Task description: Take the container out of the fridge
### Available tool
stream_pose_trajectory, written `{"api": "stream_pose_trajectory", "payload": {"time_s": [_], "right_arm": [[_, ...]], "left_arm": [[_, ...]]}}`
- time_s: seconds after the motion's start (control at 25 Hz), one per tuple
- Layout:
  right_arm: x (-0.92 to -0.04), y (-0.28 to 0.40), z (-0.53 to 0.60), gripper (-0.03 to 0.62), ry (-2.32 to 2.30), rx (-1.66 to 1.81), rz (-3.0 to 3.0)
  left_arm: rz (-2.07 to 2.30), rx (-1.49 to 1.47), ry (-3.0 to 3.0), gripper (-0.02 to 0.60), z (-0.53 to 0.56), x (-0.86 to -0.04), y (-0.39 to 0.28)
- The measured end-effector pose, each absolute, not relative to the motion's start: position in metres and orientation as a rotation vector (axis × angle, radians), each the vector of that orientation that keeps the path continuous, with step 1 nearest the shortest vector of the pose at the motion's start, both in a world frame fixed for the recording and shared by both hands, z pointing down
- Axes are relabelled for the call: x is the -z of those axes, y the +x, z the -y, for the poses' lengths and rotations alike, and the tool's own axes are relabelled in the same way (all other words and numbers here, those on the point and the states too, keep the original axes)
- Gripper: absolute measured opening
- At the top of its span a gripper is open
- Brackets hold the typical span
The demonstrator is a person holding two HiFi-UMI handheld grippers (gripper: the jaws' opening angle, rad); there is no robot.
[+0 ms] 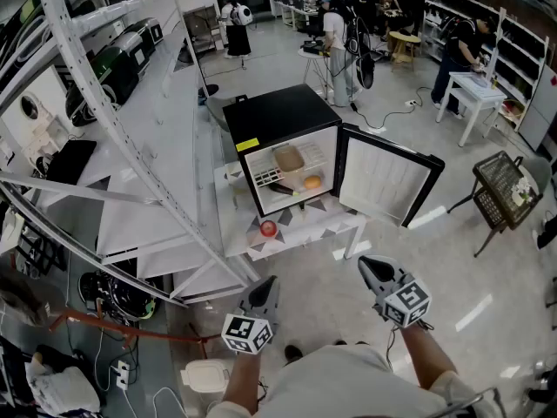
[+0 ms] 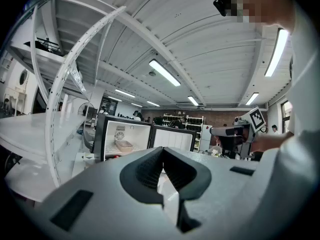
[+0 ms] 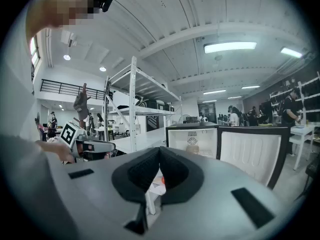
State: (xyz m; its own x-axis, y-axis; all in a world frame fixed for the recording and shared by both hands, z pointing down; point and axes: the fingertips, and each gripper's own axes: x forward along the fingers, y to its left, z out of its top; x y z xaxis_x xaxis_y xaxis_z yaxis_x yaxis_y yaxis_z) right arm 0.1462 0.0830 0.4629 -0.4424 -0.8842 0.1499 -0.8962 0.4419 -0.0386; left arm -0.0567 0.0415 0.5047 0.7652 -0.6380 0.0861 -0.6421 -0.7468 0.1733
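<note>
Black on the outside and white within, the fridge [image 1: 287, 116] is seen on a low white surface [image 1: 300, 233] with its door [image 1: 383, 181] swung wide to the right, so that the whole opening is turned toward the person. On the left, the surface's edge is closely flanked by a tall white rack [image 1: 130, 146]. A broad stretch of open floor [image 1: 322, 277] lies between the fridge and the two tools.

A tan container [image 1: 289, 159] is set flat on the upper wire shelf [image 1: 270, 177], left of centre and near the back. In the left tool's view its long axis appears to run across the opening. An orange item [image 1: 312, 182] lies below it, and a red item [image 1: 268, 228] rests on the surface in front.

The left tool [image 1: 265, 287] and right tool [image 1: 370, 266] are held well short of the fridge and pointed at it. Both are closed tip to tip, with nothing gripped.
</note>
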Motion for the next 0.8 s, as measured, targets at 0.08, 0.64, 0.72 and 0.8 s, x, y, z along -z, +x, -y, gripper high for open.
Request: {"api": "stream_pose_trajectory", "payload": {"time_s": [0.08,0.64,0.72,0.8], "right_arm": [[-0.461,0.145,-0.083,0.006,1.598,-0.170,2.572],[-0.459,0.125,-0.072,0.006,1.598,-0.150,2.558],[-0.461,0.120,-0.070,0.006,1.601,-0.149,2.553],[-0.462,0.114,-0.068,0.006,1.608,-0.151,2.548]], "left_arm": [[1.007,-0.032,2.770,0.005,-0.043,-0.505,-0.056],[0.979,-0.026,2.780,0.005,-0.029,-0.504,-0.067],[0.970,-0.025,2.783,0.005,-0.027,-0.504,-0.071],[0.960,-0.028,2.785,0.005,-0.026,-0.505,-0.076]]}}
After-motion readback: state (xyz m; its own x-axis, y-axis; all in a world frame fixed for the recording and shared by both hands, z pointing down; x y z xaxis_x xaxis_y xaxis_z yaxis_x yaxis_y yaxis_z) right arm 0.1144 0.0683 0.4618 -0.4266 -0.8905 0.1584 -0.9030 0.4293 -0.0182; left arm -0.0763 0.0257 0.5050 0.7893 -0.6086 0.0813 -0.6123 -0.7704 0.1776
